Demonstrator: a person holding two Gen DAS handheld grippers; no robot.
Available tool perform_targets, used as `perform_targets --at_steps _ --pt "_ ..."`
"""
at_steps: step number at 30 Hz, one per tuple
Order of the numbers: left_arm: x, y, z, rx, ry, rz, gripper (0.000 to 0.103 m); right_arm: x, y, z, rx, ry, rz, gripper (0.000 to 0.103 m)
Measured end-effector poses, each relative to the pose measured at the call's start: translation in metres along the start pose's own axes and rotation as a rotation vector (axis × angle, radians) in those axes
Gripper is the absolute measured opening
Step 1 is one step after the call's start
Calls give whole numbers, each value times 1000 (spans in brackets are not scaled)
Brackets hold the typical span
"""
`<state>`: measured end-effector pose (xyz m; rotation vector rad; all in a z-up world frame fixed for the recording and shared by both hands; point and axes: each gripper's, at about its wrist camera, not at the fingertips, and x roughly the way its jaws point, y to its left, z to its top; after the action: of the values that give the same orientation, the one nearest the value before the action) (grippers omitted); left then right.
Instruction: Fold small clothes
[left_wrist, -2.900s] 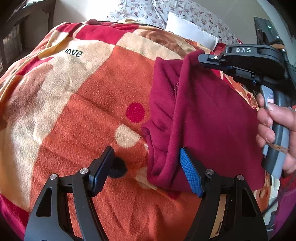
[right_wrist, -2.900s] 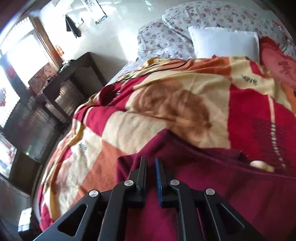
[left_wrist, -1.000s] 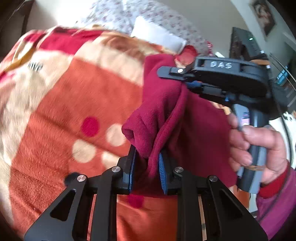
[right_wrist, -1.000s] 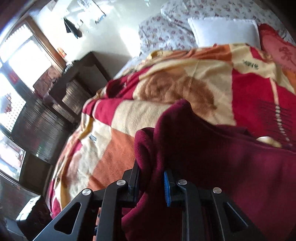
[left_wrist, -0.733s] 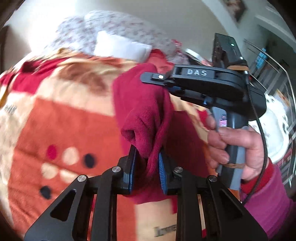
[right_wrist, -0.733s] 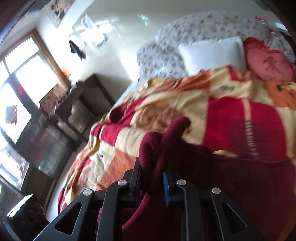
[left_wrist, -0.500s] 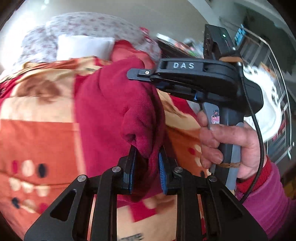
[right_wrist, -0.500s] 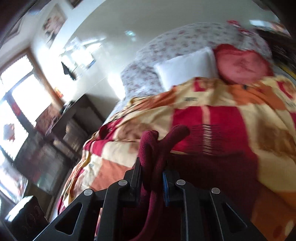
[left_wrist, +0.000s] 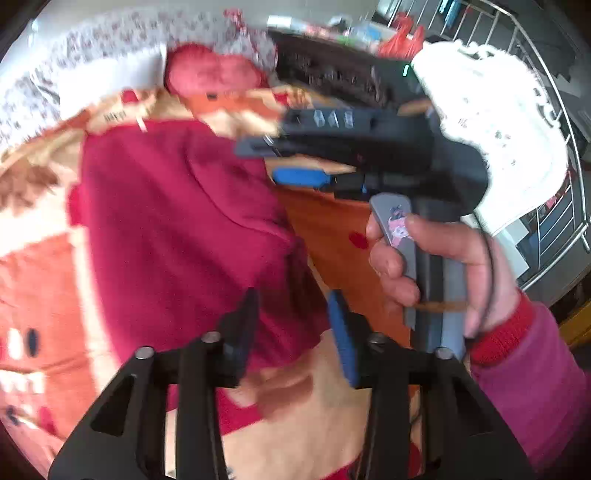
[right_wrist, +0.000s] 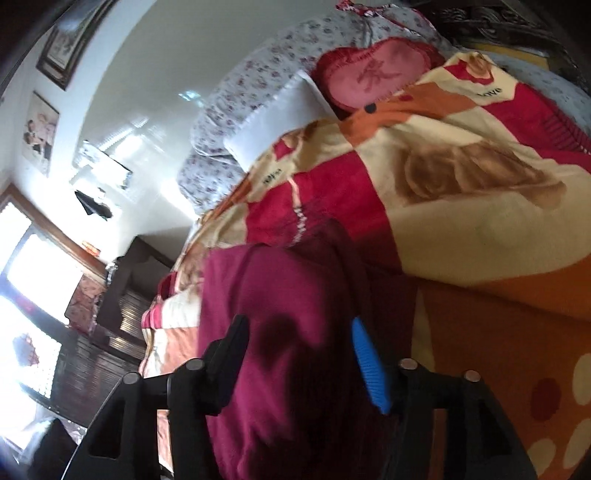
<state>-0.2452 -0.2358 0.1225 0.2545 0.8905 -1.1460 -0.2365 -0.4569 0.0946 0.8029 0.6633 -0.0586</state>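
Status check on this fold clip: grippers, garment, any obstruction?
Left gripper open, right gripper open. Maroon garment lies released on the patterned blanket, between both sets of jaws. No obstruction seen; frames blurred.

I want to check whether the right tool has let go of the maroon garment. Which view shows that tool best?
The left wrist view: it shows the right tool from the side, open beside the maroon garment. The right wrist view shows only its own fingers spread apart, with the garment behind them.
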Motion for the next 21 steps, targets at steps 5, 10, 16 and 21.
perform_targets --at_steps 5,10,16,21 --pt "-33 37 -10 -49 -42 119 43 16 7 8 -40 22 -45 56" --pt "-22 70 -27 -153 4 194 43 39 21 10 -162 50 -147 23" --pt "8 68 -37 -148 64 231 43 53 16 21 -287 48 -375 18" --pt "13 60 -47 -103 69 266 43 19 -1 18 -122 34 -242 21"
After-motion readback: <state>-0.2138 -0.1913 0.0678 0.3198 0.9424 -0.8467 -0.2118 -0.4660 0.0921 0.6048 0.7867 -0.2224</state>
